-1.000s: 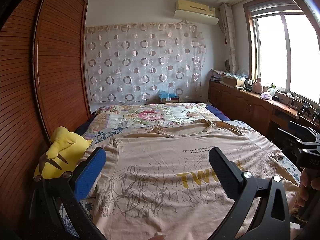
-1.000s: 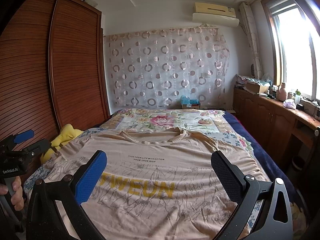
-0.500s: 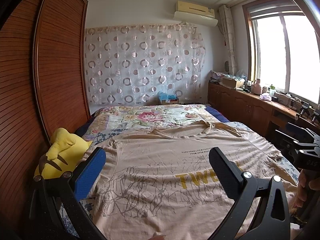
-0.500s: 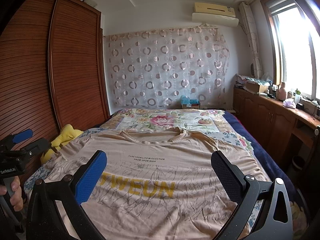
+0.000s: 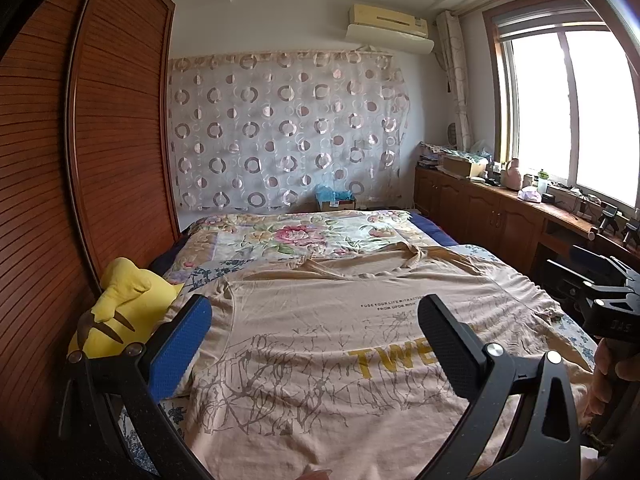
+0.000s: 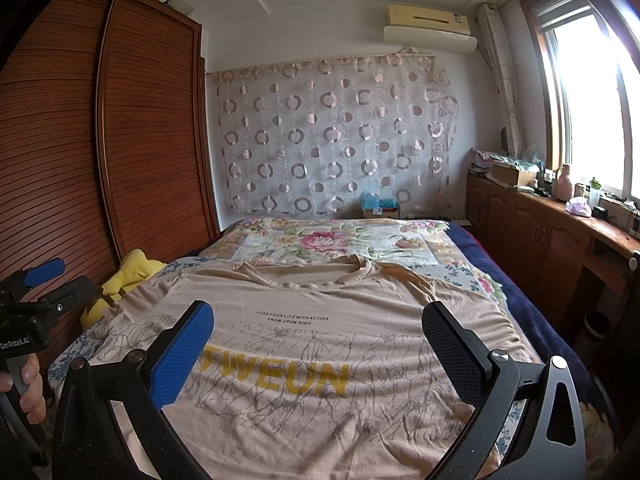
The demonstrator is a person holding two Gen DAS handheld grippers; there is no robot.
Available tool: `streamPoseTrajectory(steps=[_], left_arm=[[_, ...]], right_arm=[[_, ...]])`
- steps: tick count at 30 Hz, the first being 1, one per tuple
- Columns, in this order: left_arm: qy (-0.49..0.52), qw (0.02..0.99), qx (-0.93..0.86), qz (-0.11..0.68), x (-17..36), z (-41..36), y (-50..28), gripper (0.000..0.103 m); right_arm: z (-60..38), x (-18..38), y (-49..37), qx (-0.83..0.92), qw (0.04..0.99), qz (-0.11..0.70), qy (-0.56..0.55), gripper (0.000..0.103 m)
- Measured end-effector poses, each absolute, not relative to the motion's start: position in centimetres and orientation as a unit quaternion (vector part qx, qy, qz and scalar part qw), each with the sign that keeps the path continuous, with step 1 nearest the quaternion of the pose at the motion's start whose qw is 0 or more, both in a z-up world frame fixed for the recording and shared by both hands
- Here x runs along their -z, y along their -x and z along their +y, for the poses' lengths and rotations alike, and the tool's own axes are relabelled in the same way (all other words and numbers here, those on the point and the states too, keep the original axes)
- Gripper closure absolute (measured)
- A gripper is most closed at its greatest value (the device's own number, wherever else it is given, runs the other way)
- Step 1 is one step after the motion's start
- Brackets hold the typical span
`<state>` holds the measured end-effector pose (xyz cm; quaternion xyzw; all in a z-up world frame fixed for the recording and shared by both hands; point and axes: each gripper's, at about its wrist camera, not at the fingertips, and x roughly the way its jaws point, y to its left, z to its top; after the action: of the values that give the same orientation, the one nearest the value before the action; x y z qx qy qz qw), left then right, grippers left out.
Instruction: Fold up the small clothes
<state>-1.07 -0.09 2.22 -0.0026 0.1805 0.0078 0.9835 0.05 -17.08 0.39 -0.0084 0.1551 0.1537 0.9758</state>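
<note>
Barely any shift since a second ago: view of left gripper (image 5: 314, 330) tipped slightly lower, shirt (image 6: 320, 344) unmoved. Jaws spread wide, empty, above the shirt's left half. Right gripper (image 6: 318, 336) likewise wide apart, holding nothing, centred over the yellow lettering. Lies flat, face up, on the bed (image 6: 340, 240), long axis running away from both cameras, collar at the far end, hem nearest. Yellow plush (image 5: 120, 312) beside its left sleeve, against the wardrobe (image 5: 116, 140).
</note>
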Motion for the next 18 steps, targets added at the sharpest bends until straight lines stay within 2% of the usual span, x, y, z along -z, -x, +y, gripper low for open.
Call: streamPoseTrajectory(steps=[18], left_arm=[[0.002,0.984,-0.008,0.179,-2.16,-0.15,1.24,0.0]], right_arm=[[-17.04,-0.4,0.0,-0.154,0.976,0.154,0.009,0.0]])
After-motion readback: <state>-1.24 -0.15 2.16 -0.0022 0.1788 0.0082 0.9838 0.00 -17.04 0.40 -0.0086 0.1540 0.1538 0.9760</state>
